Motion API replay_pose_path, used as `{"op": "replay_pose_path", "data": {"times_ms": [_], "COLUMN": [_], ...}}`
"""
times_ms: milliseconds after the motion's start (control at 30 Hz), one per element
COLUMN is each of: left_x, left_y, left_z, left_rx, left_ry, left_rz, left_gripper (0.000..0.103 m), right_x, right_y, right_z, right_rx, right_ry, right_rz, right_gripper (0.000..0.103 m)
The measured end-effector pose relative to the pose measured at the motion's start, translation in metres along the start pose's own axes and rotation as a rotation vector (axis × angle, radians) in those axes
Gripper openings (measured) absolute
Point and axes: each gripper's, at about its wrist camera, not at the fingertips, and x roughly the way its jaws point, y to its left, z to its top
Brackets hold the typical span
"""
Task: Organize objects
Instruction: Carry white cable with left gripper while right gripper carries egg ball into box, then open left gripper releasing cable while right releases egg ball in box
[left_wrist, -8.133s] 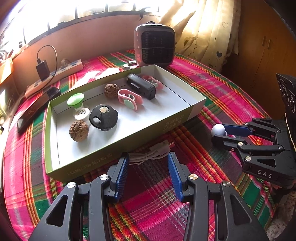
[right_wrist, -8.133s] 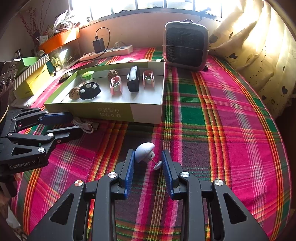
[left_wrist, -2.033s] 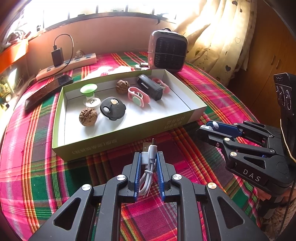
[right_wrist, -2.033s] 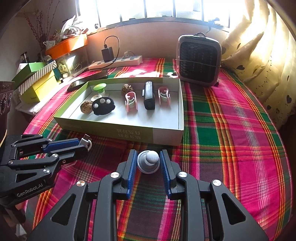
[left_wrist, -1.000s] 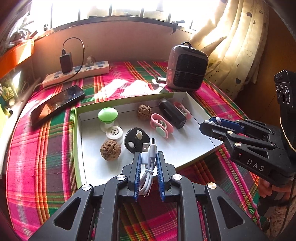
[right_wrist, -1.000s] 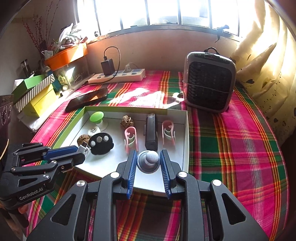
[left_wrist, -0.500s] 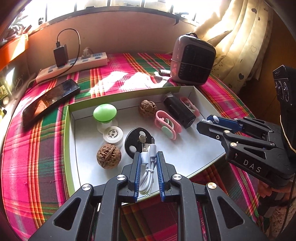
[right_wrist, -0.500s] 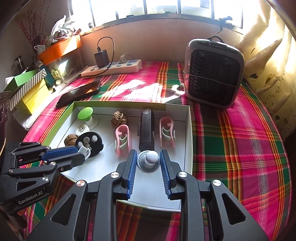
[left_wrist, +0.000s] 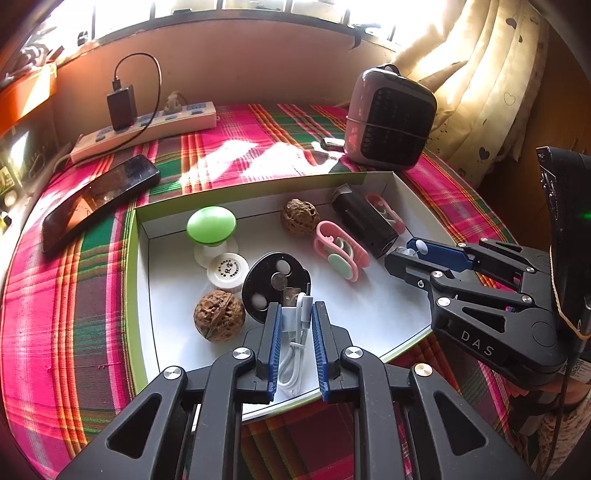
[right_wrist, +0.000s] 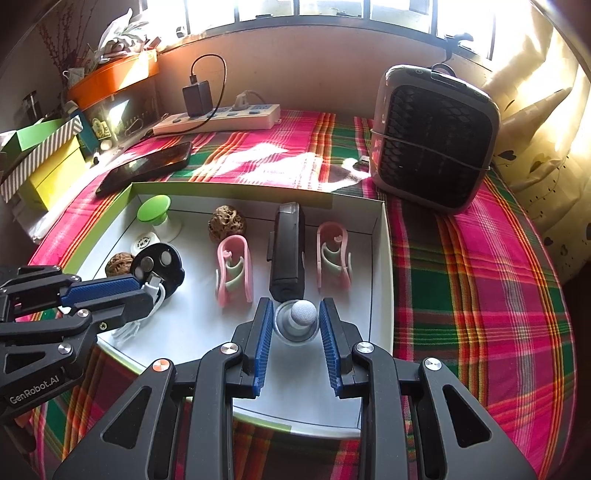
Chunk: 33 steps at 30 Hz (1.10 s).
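Note:
A shallow white box with a green rim (left_wrist: 130, 280) (right_wrist: 382, 280) lies on the plaid cloth. My left gripper (left_wrist: 294, 314) is shut on a coiled white USB cable (left_wrist: 293, 339) and holds it low over the box's near part; the left gripper also shows in the right wrist view (right_wrist: 146, 284). My right gripper (right_wrist: 296, 314) stands over the box's near right, its jaws slightly apart around a small white mushroom-shaped light (right_wrist: 298, 320). Whether the jaws still press it is unclear. The right gripper appears in the left wrist view (left_wrist: 406, 253).
In the box lie a green mushroom light (left_wrist: 211, 229), two walnuts (left_wrist: 219, 319) (left_wrist: 299, 220), a black disc (left_wrist: 275, 288), a white cap (left_wrist: 228, 271), two pink clips (right_wrist: 234, 271) (right_wrist: 332, 254) and a black bar (right_wrist: 287, 251). A heater (right_wrist: 432, 142), phone (left_wrist: 99, 197) and power strip (left_wrist: 147, 131) stand behind.
Both grippers have moved forward and down into the box with their objects. The right jaws have parted slightly around the white light. The left stays shut on the cable.

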Motion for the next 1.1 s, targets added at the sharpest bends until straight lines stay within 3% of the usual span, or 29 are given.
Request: {"op": "replay_pose_path", "data": {"times_ms": [433,567,733,1100], "left_x": [0.004,0.004,0.004,0.000], "left_y": [0.002,0.004,0.009,0.009], "left_z": [-0.002,-0.003,-0.003,-0.006], "left_rx": [-0.015,-0.021,-0.038,-0.033], "left_ry": [0.017,0.020,0.020,0.012], "left_rz": [-0.020,-0.016,-0.010,-0.006], "left_gripper": [0.017,0.022,0.026,0.033], "right_x": [0.003,0.003,0.001,-0.003], "right_y": [0.003,0.003,0.004,0.009], "right_z": [-0.001,-0.001,-0.003,-0.005], "right_rx": [-0.001,0.006,0.008,0.013], "right_ry": [0.009,0.010,0.007,-0.002], "right_rz": [-0.025,-0.027,-0.033,-0.046], "right_gripper": [0.027,0.027,0.037,0.047]}}
